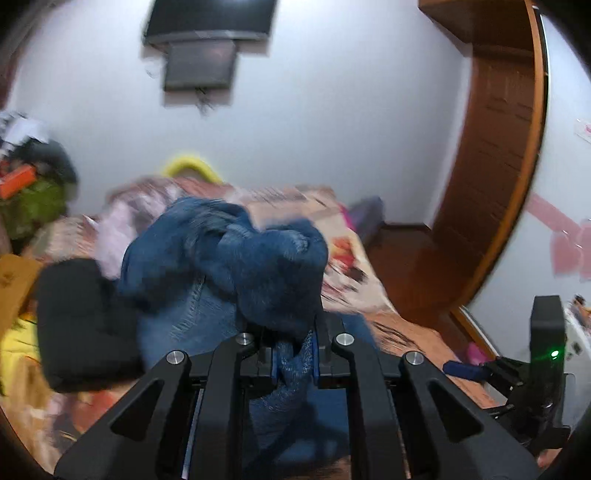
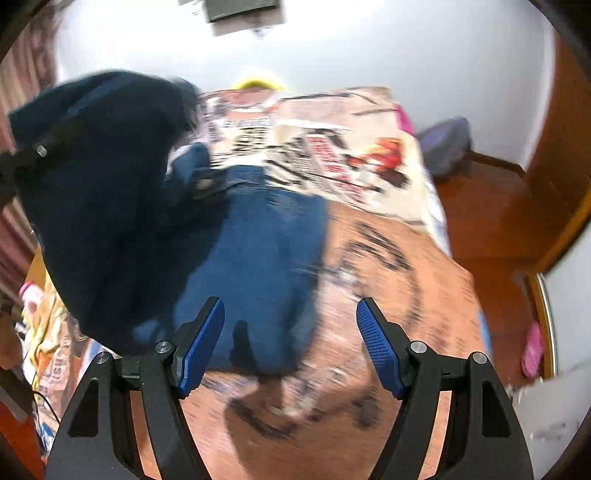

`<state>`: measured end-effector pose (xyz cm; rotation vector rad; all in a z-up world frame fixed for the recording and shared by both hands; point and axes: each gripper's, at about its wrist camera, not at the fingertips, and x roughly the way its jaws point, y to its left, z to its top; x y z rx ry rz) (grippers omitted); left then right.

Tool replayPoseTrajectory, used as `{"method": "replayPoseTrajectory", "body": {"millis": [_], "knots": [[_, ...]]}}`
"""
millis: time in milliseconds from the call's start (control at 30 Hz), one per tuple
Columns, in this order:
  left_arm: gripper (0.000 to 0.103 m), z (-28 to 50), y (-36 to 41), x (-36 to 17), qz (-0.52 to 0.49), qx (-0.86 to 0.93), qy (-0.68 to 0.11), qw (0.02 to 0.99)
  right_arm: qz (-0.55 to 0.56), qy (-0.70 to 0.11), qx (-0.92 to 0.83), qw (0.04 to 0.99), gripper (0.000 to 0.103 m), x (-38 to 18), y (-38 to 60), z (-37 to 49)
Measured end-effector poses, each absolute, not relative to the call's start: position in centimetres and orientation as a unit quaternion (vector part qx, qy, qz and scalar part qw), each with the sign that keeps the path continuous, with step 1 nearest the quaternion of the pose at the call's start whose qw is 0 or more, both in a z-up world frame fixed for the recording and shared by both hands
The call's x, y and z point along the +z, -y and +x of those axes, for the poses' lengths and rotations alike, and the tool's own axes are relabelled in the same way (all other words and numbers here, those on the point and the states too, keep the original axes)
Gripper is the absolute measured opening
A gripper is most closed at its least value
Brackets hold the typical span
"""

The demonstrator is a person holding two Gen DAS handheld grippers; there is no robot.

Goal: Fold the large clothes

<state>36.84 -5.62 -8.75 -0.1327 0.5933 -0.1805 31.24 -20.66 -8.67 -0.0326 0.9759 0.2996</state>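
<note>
A pair of blue jeans [image 1: 229, 258] lies bunched on the bed, blurred by motion. My left gripper [image 1: 294, 360] is shut on a fold of the jeans and lifts it, so the cloth hangs over its fingers. In the right wrist view the jeans [image 2: 255, 266] spread flat on the patterned bedspread, with the raised dark part [image 2: 99, 192] at the left under the left gripper. My right gripper [image 2: 290, 343] is open and empty, just above the near edge of the jeans. It also shows in the left wrist view [image 1: 461, 369] at the lower right.
The bed carries a patterned bedspread [image 2: 369, 258] and a black cushion [image 1: 85, 325]. A yellow garment [image 1: 14, 354] lies at the left. A wooden door [image 1: 498, 147] and wooden floor [image 2: 491, 214] are on the right. A TV [image 1: 210, 22] hangs on the white wall.
</note>
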Motion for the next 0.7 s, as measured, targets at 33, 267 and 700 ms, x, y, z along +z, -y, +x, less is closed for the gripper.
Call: {"method": "replayPoseTrajectory", "body": {"millis": [33, 267, 700], "knots": [[0.011, 37.5, 6.6, -9.6, -0.07, -0.103, -0.309, 0.943, -0.011, -0.47, 0.134, 0.872, 0.071, -8.8, 21.5, 31.1], [0.013, 38.1, 12.1, -16.1, -0.003, -0.138, -0.406, 0.903, 0.003, -0.481, 0.106, 0.87, 0.071, -8.9, 25.7, 29.9], [0.042, 34.4, 10.4, -12.5, 0.037, -0.164, -0.389, 0.906, 0.006, -0.459, 0.122, 0.88, 0.071, -6.9, 26.0, 28.8]]}}
